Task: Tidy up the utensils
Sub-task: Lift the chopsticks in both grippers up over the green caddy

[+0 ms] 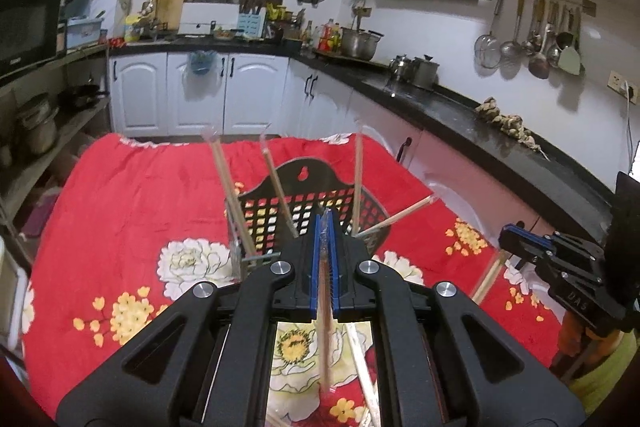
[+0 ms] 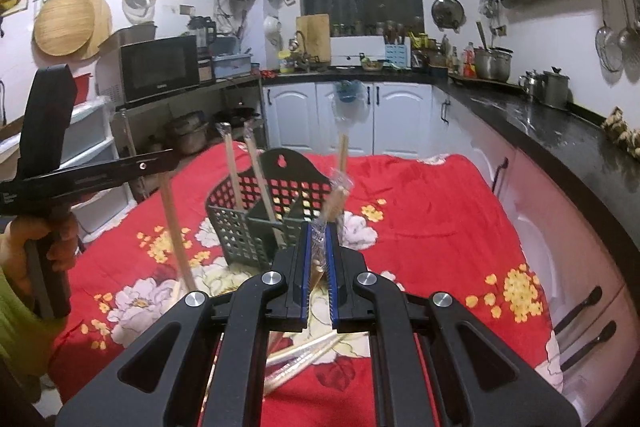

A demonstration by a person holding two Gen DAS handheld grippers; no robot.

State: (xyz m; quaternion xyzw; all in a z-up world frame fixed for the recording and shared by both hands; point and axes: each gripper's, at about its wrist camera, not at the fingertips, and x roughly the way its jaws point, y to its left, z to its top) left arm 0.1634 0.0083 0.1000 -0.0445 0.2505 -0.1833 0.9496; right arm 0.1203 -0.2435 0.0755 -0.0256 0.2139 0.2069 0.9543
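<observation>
A black lattice utensil basket (image 1: pixel 304 171) (image 2: pixel 280 163) stands on the red floral cloth (image 1: pixel 140 195). Several wrapped chopstick pairs (image 1: pixel 226 179) lean upright in it. My left gripper (image 1: pixel 325 223) hovers just before the basket, shut on a wrapped chopstick pair (image 1: pixel 325 339) that hangs below the pads. In the right wrist view the left gripper (image 2: pixel 172 157) shows at left with that pair (image 2: pixel 176 239) slanting down. My right gripper (image 2: pixel 319 227) is shut on another wrapped pair (image 2: pixel 335 201), close to the basket's right side; it also shows as the right gripper (image 1: pixel 506 239).
Loose wrapped chopsticks (image 2: pixel 308 349) lie on the cloth under the grippers. A black counter (image 1: pixel 480 123) with pots runs along the right above white cabinets. A shelf with a microwave (image 2: pixel 160 67) stands at left. A person's hand (image 2: pixel 24 247) grips the left handle.
</observation>
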